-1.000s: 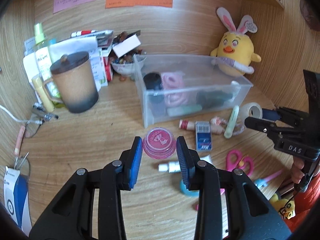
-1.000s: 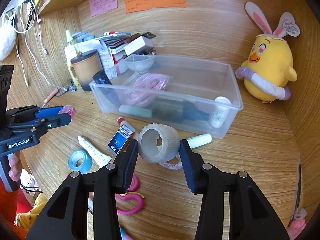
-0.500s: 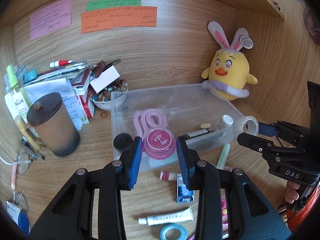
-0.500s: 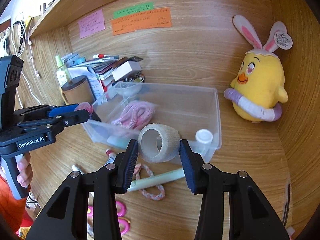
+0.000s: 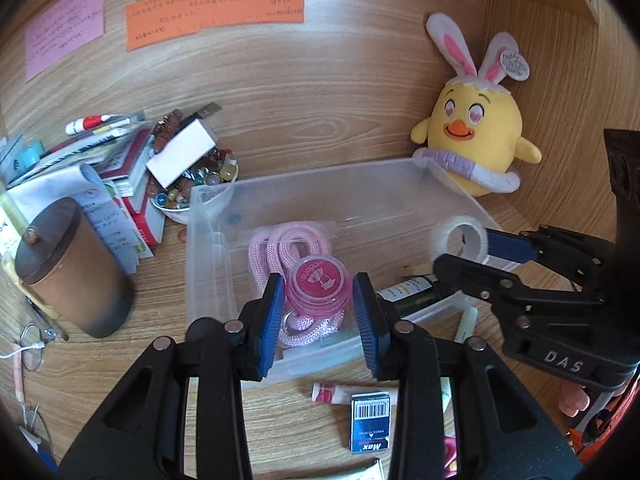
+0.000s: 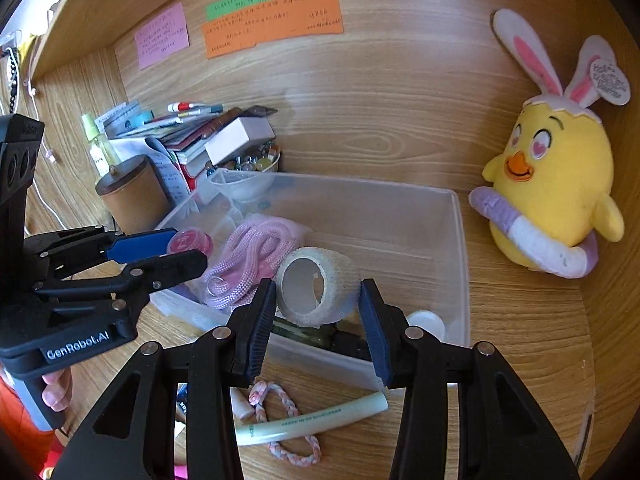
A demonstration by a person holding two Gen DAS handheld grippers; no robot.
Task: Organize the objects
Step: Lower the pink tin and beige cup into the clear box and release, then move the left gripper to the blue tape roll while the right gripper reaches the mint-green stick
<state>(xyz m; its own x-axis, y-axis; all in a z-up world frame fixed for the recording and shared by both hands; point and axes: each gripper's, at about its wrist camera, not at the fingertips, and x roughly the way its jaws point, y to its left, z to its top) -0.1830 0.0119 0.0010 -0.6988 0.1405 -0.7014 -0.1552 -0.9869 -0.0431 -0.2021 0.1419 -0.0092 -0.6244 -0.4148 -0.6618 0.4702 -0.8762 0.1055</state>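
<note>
Left wrist view: left gripper jaws clamp pink jar, lifted off the counter, now above clear bin; right gripper likewise brought bandage roll over it. Both seem ready to drop.

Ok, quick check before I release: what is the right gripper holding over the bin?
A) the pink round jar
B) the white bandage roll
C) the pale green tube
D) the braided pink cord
B: the right gripper has its pads closed on the white bandage roll above the clear bin; the pink round jar is in the left gripper.
</note>
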